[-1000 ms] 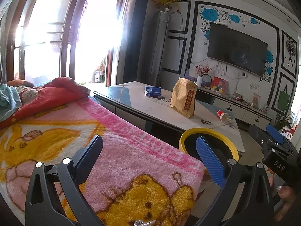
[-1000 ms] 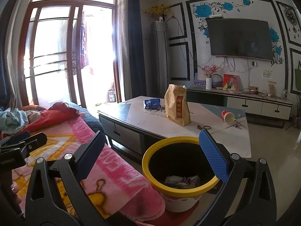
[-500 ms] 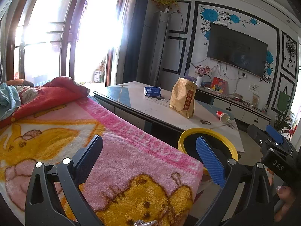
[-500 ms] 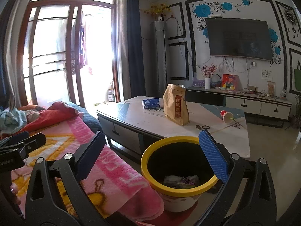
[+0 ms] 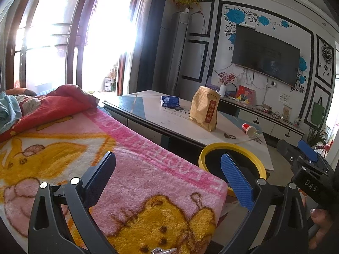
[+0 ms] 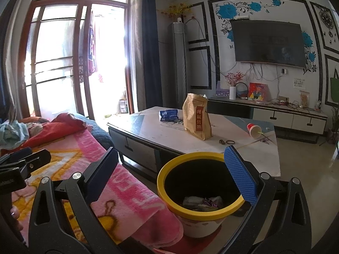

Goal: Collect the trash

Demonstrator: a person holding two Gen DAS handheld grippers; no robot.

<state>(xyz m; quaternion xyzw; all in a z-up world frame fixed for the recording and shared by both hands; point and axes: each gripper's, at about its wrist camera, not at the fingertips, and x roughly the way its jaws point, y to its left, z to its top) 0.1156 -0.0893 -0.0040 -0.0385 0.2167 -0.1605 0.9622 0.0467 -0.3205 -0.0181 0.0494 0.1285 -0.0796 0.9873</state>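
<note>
A yellow-rimmed trash bin stands on the floor between the sofa and the coffee table, with crumpled trash at its bottom; its rim also shows in the left wrist view. On the table lie a brown paper bag, a blue packet, a tipped red paper cup and small dark bits. My left gripper is open and empty above the pink blanket. My right gripper is open and empty above the bin.
A pink and yellow cartoon blanket covers the sofa, with red bedding behind. A TV cabinet and wall TV stand beyond the table. Balcony doors are at the left.
Both grippers have drifted slightly; the views have barely shifted. Both stay open and empty.
</note>
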